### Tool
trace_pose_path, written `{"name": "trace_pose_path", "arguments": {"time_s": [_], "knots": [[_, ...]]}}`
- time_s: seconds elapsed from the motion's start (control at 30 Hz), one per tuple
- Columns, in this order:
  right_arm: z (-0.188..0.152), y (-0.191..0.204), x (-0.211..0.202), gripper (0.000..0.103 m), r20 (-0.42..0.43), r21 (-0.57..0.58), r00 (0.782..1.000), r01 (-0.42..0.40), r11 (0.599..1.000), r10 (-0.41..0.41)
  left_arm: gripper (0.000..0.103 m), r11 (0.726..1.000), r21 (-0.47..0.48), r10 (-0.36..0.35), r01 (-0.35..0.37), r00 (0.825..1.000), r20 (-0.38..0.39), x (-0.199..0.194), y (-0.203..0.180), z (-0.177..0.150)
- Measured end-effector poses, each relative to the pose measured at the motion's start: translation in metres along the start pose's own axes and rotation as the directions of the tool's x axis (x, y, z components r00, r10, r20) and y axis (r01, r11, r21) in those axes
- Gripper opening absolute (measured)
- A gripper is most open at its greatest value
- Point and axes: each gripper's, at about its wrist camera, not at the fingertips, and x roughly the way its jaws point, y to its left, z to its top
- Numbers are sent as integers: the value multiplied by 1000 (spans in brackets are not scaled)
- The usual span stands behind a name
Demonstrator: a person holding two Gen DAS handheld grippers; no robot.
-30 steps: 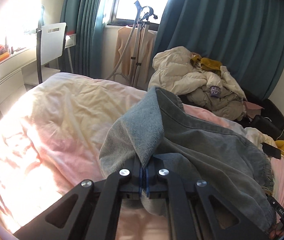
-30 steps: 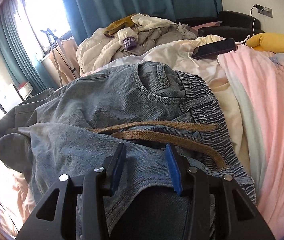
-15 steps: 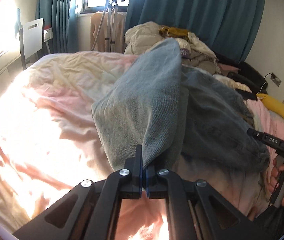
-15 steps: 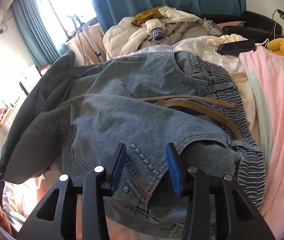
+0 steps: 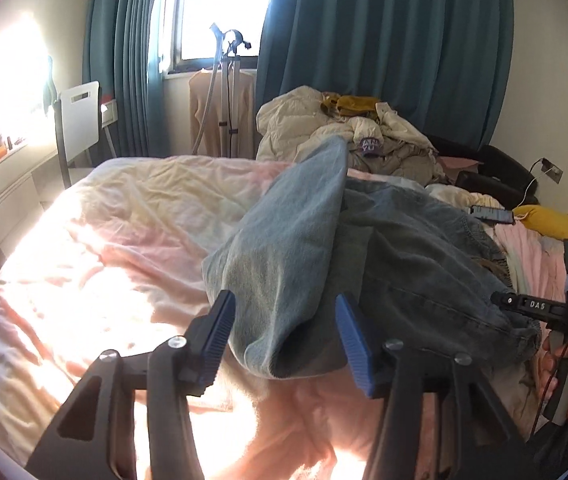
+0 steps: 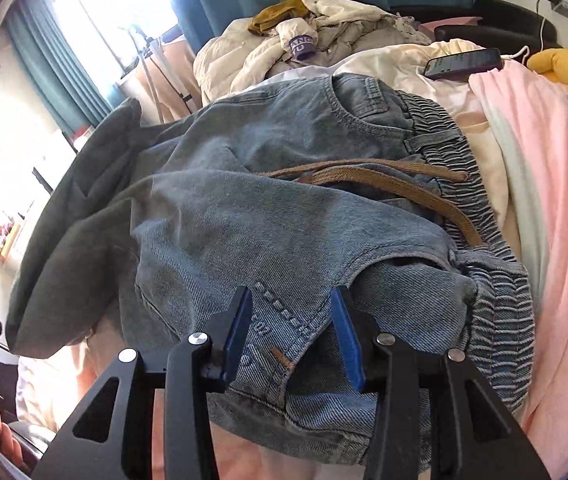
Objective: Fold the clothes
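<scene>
Jeans (image 6: pixel 284 216) lie bunched on bed (image 5: pixel 116 240), one leg doubled back over the seat for a fold. Left gripper (image 5: pixel 284 340) jaws have just been opening; hem sits between them, unpinched. Right gripper (image 6: pixel 292 332) is parted, straddling denim without pressing, likely steadying.

left gripper (image 5: pixel 284 340) fingers just opened, releasing the jeans leg (image 5: pixel 284 264) (now folded over).

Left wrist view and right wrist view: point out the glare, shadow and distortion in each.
Left wrist view: sunlight blows out the pink bedding and the window, the jeans sit in shade, and the curtains bow at the rim. Right wrist view: the window is overexposed, the jeans evenly lit, and the corners dark.
</scene>
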Motion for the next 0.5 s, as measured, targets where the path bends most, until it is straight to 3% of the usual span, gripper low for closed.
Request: {"name": "trace_pose_path", "arguments": {"time_s": [0.07, 0.17, 0.37, 0.5], "knots": [[1, 0, -5, 41, 21, 2, 1000, -6, 1000, 6, 58, 1000, -5, -23, 23, 999, 28, -3, -5, 14], [5, 3, -9, 41, 51, -6, 999, -16, 1000, 17, 59, 998, 26, -59, 59, 998, 3, 17, -21, 41], [11, 7, -5, 41, 72, -38, 997, -25, 999, 28, 59, 996, 60, -54, 61, 992, -118, 110, -53, 97], [14, 2, 6, 41, 75, -30, 997, -22, 999, 24, 59, 999, 28, -18, 23, 984, -177, 171, -67, 132]]}}
